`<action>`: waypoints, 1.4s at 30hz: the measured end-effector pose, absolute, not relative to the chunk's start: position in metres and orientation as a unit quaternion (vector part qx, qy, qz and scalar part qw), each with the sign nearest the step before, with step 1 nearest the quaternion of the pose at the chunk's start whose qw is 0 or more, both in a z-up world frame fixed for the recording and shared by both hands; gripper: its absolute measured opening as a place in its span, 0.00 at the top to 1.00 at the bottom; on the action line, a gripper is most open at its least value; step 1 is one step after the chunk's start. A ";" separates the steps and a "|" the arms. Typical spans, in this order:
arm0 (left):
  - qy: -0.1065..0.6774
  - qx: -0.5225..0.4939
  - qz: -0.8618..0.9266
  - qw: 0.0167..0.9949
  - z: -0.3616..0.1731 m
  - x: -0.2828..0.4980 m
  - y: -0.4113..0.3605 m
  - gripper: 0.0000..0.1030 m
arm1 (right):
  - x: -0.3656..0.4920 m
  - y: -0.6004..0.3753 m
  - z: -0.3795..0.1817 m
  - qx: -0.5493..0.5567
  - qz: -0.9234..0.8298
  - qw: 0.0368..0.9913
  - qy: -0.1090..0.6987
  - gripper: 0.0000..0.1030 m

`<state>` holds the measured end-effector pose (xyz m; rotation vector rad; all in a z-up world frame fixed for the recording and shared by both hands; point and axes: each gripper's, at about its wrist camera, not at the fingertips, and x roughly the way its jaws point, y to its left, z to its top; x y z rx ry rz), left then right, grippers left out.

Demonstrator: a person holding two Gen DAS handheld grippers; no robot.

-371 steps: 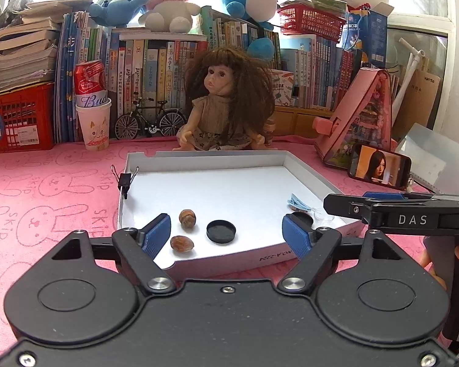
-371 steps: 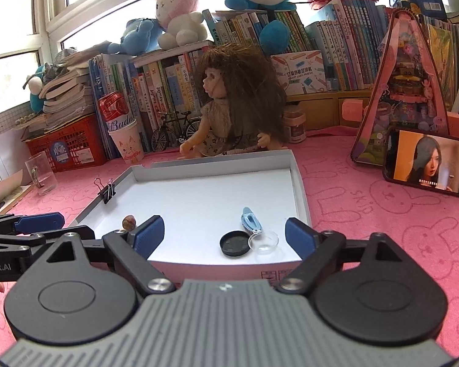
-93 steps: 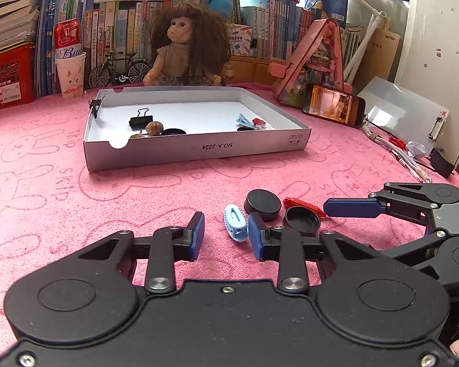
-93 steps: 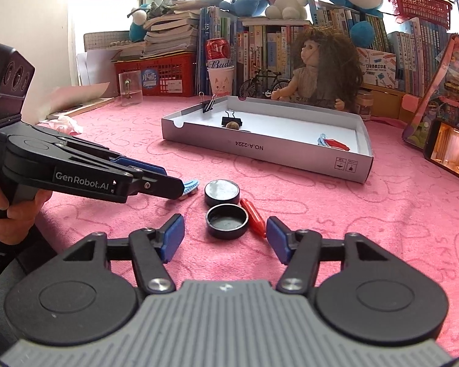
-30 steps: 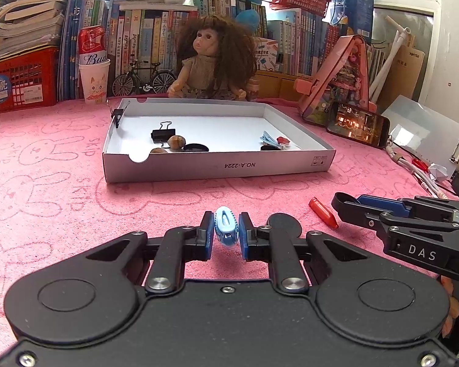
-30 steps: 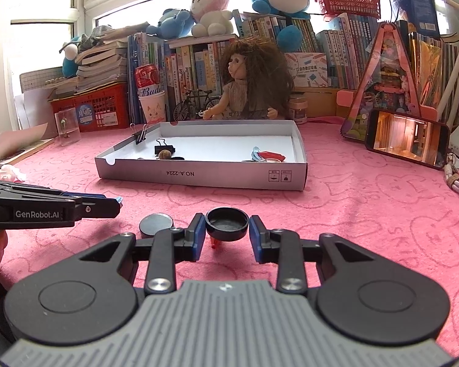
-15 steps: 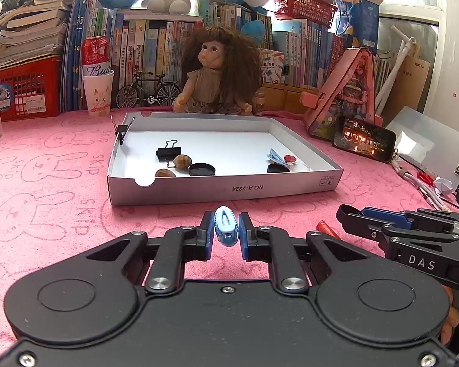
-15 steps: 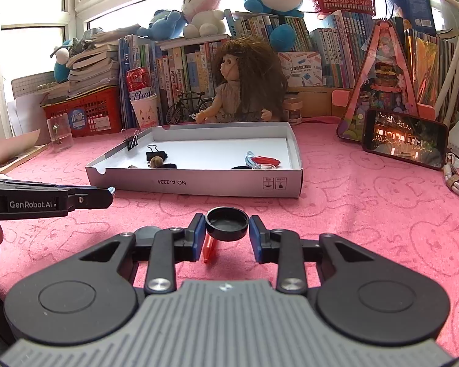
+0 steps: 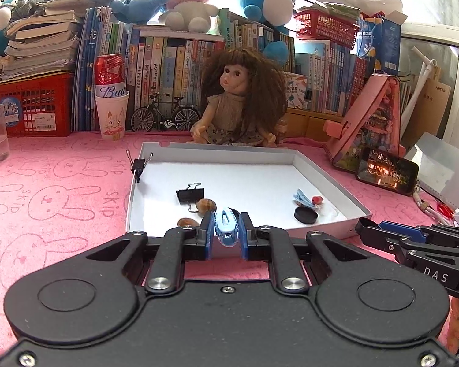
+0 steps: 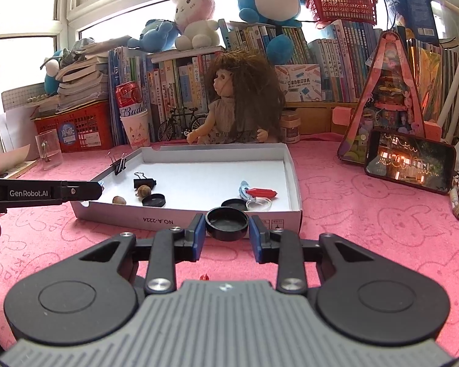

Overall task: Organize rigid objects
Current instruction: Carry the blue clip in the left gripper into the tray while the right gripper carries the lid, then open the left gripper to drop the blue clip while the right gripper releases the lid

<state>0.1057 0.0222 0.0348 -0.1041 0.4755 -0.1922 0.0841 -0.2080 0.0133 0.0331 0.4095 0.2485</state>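
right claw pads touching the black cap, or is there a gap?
Touching. The right wrist view shows the right claw closed on the black cap, both blue pads pressed against its sides, no gap visible.

We see a doll [image 9: 240, 98] behind, phone [image 10: 408, 160] right, soda can [image 9: 109, 70] in cup [image 9: 111, 116] left.

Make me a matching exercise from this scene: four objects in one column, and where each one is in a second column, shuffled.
1. blue hair clip
2. black cap
3. red beer can
4. binder clip with raised handles

A. clipped on the white box wall
B. in the right gripper
C. standing in the paper cup
D. in the left gripper

Pairs: 1-D, 2-B, 3-C, 4-A
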 end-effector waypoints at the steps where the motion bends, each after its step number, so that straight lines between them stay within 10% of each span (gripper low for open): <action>1: 0.234 -0.053 -0.093 0.966 0.036 0.110 0.023 0.85 | 0.088 -0.208 0.014 0.016 0.123 0.971 0.202 0.65; 42: 0.318 -0.034 -0.027 0.947 0.009 0.297 0.018 0.85 | 0.263 -0.213 0.000 0.071 0.068 0.948 0.301 0.65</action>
